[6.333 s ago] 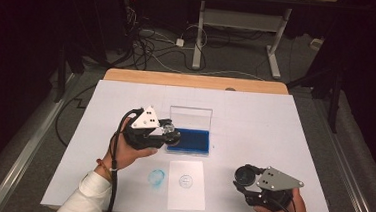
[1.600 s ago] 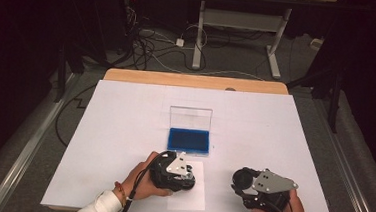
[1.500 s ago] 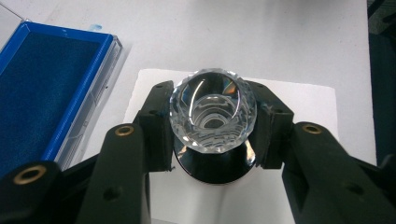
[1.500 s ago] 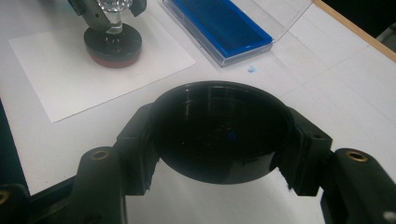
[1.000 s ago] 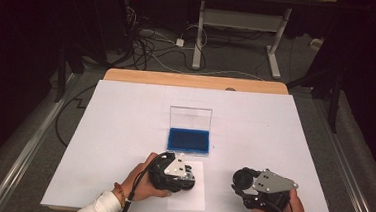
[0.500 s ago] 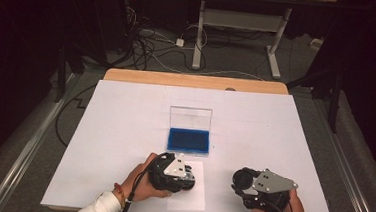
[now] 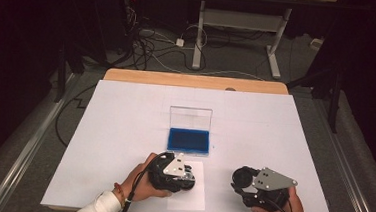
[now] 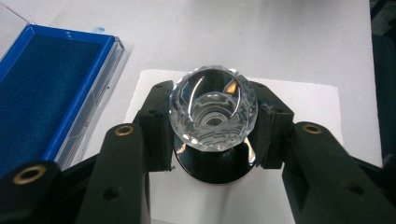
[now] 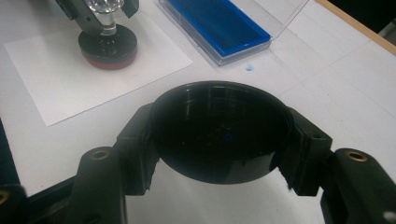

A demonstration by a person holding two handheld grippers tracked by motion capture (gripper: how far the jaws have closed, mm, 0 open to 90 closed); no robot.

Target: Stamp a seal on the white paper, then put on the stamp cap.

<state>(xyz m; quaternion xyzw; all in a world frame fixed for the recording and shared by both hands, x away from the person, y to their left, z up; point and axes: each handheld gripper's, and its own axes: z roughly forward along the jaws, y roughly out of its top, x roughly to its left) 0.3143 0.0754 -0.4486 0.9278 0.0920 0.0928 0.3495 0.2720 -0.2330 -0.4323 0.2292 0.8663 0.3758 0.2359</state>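
A stamp with a faceted crystal knob [image 8: 213, 107] and a round black base [image 8: 212, 170] stands upright on a white paper sheet [image 8: 299, 102]. My left gripper [image 8: 213, 119] is shut on the knob; in the high view this gripper [image 7: 184, 173] sits over the paper sheet [image 7: 189, 200]. The stamp [image 9: 108, 44] has a red underside against the paper. My right gripper [image 9: 219, 140] is shut on a round black cap [image 9: 219, 126], held just above the table at the front right [image 7: 243, 179]. An open blue ink pad [image 7: 188, 140] lies behind the paper.
The ink pad's clear lid [image 7: 190, 118] stands upright at its far side. A small blue speck [image 9: 250, 67] marks the white table cover [image 7: 124, 121] beside the pad. A wooden table edge [image 7: 192, 81] runs along the back.
Since 6.3 s ago my left gripper has carried the stamp from the ink pad down to the paper. Over the last second both grippers have stayed still.
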